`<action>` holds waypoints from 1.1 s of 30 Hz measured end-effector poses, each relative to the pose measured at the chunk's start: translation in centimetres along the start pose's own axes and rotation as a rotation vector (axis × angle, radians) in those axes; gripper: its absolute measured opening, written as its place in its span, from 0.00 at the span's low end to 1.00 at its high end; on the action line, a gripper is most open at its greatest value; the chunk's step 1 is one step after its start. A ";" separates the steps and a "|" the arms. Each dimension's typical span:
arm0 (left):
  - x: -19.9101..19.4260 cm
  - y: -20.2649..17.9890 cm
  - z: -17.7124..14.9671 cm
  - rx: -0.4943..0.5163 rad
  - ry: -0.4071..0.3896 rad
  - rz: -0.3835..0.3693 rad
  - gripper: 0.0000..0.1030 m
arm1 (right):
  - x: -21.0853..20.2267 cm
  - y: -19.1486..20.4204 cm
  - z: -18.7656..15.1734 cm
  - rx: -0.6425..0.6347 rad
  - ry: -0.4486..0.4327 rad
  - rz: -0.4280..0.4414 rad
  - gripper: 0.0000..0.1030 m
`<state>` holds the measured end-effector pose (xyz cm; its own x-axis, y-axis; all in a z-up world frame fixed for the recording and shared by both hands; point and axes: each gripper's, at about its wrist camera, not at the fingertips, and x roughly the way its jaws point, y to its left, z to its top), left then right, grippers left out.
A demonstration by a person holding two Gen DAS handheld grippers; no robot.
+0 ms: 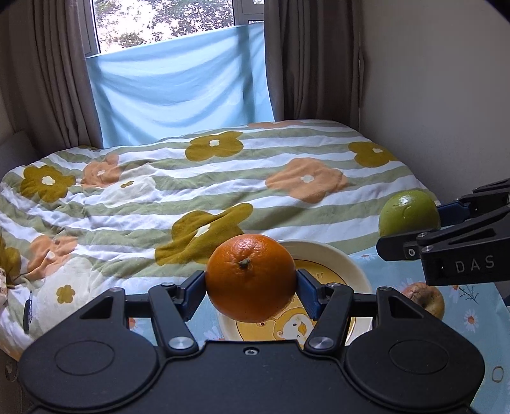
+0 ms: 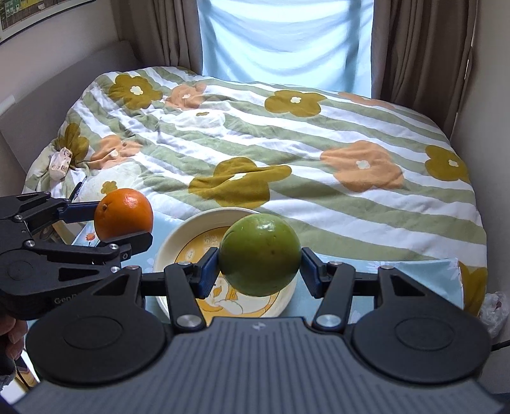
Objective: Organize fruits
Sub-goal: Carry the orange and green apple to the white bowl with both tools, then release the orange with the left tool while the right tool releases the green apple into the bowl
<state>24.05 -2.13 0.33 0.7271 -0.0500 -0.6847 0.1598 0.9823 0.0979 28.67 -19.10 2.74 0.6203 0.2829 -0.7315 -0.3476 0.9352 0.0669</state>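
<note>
Flowered quilt [image 2: 287, 153] on bed, brown curtains [image 1: 47, 73] (daylit window [image 1: 165, 19])

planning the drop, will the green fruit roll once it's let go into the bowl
Probably: the green fruit looks round and glossy, so it may roll. The bowl has a raised rim that should contain it. It looks firm between the right gripper pads.

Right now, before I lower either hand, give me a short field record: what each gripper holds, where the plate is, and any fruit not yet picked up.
left gripper: shut on the orange, held in the air above the plate
right gripper: shut on the green fruit, also above the plate
plate: cream rim, cartoon print, on the blue floral cloth, no fruit seen in it
loose fruit: one blemished apple on the cloth, right of the plate in the left wrist view
behind: bed with flowered quilt
</note>
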 end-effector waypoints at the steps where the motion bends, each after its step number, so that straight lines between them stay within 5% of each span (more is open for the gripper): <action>1: 0.8 0.1 0.2 0.009 0.009 -0.007 0.63 | 0.8 -0.1 0.4 0.004 0.004 -0.004 0.67; 12: 9.3 -0.6 0.9 0.129 0.099 -0.056 0.63 | 8.2 -1.6 2.8 0.092 0.059 -0.046 0.67; 26: 14.6 -2.8 -0.7 0.245 0.129 -0.083 0.64 | 11.7 -3.0 2.2 0.134 0.115 -0.072 0.67; 29: 14.0 -2.9 -0.9 0.266 0.092 -0.096 0.76 | 11.6 -3.2 2.1 0.141 0.115 -0.073 0.67; 31: 13.1 -2.7 -0.7 0.271 0.057 -0.093 0.94 | 11.4 -3.2 2.1 0.139 0.110 -0.072 0.67; 33: 12.6 -2.4 -0.5 0.267 0.049 -0.094 0.94 | 11.2 -3.2 2.2 0.136 0.108 -0.071 0.67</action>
<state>32.54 -5.07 -8.92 0.6684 -0.1234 -0.7335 0.4000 0.8910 0.2145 38.25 -18.41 -4.19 0.5584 0.1980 -0.8056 -0.2030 0.9742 0.0988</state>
